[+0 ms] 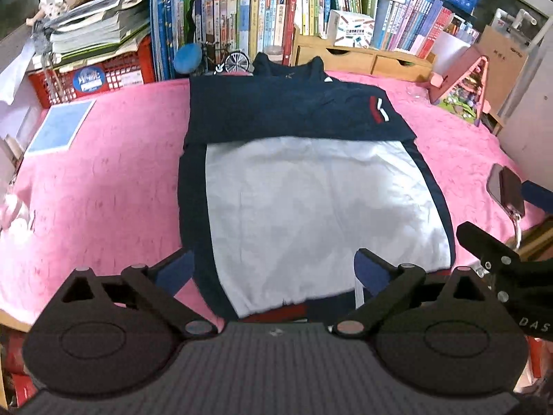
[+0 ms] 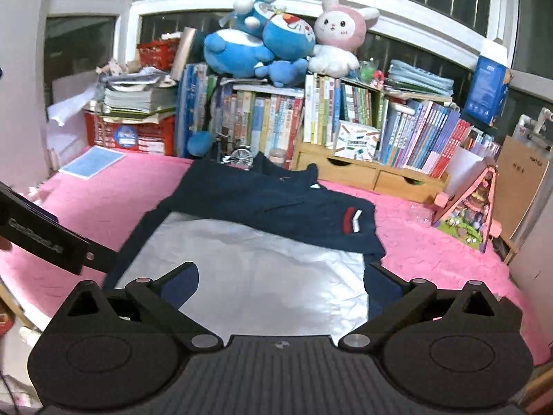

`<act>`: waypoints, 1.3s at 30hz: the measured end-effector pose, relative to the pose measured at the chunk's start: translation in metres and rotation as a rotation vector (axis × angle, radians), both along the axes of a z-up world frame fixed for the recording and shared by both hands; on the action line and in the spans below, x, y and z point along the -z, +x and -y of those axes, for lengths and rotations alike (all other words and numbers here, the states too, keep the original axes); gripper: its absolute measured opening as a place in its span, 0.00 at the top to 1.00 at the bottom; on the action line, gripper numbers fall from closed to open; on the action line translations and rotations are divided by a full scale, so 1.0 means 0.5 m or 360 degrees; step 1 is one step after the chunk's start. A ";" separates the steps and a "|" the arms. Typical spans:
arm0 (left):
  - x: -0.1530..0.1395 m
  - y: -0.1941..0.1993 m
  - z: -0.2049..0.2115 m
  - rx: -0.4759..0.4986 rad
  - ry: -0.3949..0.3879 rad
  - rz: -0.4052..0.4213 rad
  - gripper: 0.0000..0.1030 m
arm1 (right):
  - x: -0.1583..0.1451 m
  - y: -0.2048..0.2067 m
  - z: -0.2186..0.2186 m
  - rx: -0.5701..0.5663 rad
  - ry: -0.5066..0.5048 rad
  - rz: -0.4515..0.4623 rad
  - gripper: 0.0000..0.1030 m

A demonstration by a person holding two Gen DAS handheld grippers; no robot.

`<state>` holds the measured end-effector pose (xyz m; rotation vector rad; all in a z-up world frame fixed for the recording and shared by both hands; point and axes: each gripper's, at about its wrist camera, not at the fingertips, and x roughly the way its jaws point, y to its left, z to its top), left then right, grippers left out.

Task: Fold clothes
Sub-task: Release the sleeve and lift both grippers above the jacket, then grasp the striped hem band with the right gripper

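A navy and white shirt [image 1: 311, 200] lies flat on the pink blanket [image 1: 114, 190], its collar toward the books and its navy sleeves folded across the top over the white panel. My left gripper [image 1: 273, 266] hovers open above the shirt's near hem, with nothing held between its blue fingertips. In the right wrist view the same shirt [image 2: 259, 242] shows its red and white sleeve stripe at the right. My right gripper [image 2: 281, 276] also stands open above the near part of the white panel and grips nothing. Each gripper's body shows at the edge of the other's view.
Shelves of books [image 1: 249, 24] and wooden drawers [image 1: 366, 57] line the far edge. A red crate [image 1: 96, 76] and a blue notebook [image 1: 58, 128] sit at the left. A phone with a key ring [image 1: 504, 190] lies at the right, behind it a pink stand [image 1: 463, 86]. Plush toys [image 2: 276, 41] top the books.
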<state>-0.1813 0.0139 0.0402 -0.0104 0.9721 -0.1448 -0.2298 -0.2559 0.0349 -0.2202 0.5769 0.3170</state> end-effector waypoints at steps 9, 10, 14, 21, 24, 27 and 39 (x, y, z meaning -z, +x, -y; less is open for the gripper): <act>-0.007 -0.030 0.012 0.0006 0.0021 0.0038 0.02 | -0.004 -0.017 -0.015 -0.0075 0.0037 -0.0020 0.00; -0.008 -0.030 0.014 0.0003 0.0029 0.0044 0.02 | -0.004 -0.015 -0.016 -0.0074 0.0042 -0.0020 0.00; -0.005 -0.028 0.011 -0.0004 0.0004 0.0041 0.02 | -0.004 -0.011 -0.016 -0.0071 0.0057 -0.0028 0.00; -0.001 -0.026 0.009 -0.0008 -0.0012 0.0025 0.02 | 0.001 -0.014 -0.019 -0.0076 0.0023 -0.0037 0.00; 0.003 -0.027 0.006 -0.0009 -0.0028 -0.0005 0.02 | 0.009 -0.018 -0.026 -0.0097 -0.0043 -0.0024 0.00; 0.011 -0.026 0.001 0.0014 -0.0037 -0.0009 0.02 | 0.042 -0.036 -0.048 -0.0199 -0.0291 0.0109 0.00; 0.090 0.040 -0.052 -0.0142 0.0147 -0.0216 0.01 | 0.335 -0.051 -0.155 -0.0946 -0.1090 0.0093 0.00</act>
